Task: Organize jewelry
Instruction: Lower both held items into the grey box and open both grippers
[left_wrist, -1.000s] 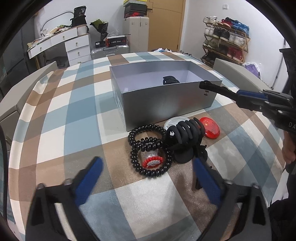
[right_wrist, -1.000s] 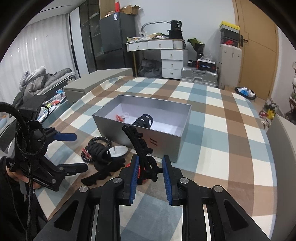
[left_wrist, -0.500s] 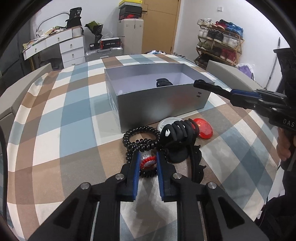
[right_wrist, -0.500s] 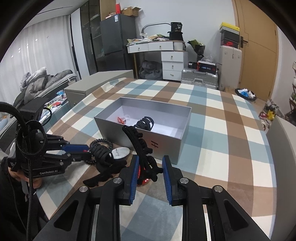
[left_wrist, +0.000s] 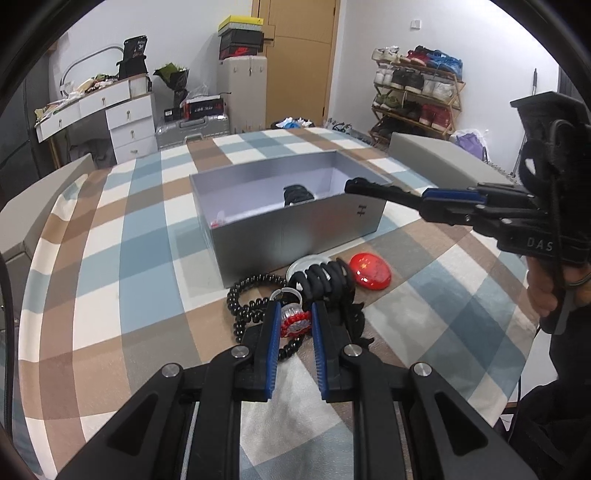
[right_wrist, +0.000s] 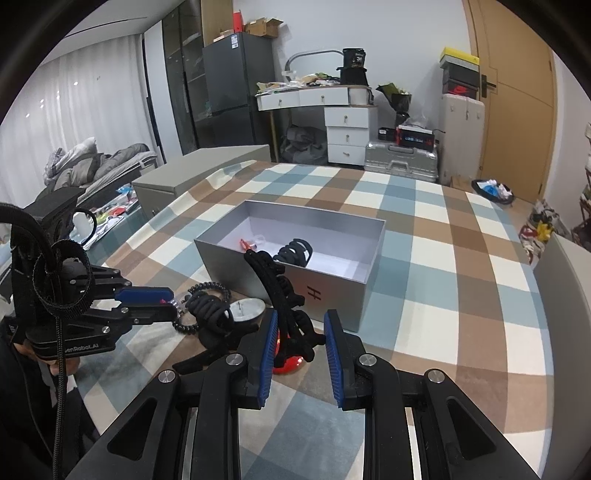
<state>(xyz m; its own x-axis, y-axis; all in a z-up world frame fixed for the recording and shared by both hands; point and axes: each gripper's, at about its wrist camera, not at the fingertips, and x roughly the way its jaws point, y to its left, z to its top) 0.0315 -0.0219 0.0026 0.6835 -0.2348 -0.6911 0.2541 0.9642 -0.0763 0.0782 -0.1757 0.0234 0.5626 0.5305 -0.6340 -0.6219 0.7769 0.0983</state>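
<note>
Left wrist view, left tongs just closed on red-and-white beaded ring, seemingly clear-banded, right tongs clamping black claw clip

The left wrist view sits just behind the left gripper and looks forward and downward along its jaws, very near to the checked counter. It faces toward the wall with the wooden door and the shoe rack. The right gripper comes into it from the right side.

The right wrist view sits behind the right gripper, also tilted down and close to the counter. It faces toward the white desk and the dark fridge, and the left gripper shows at its left.

Both views share the grey box and the small things in front of it.
</note>
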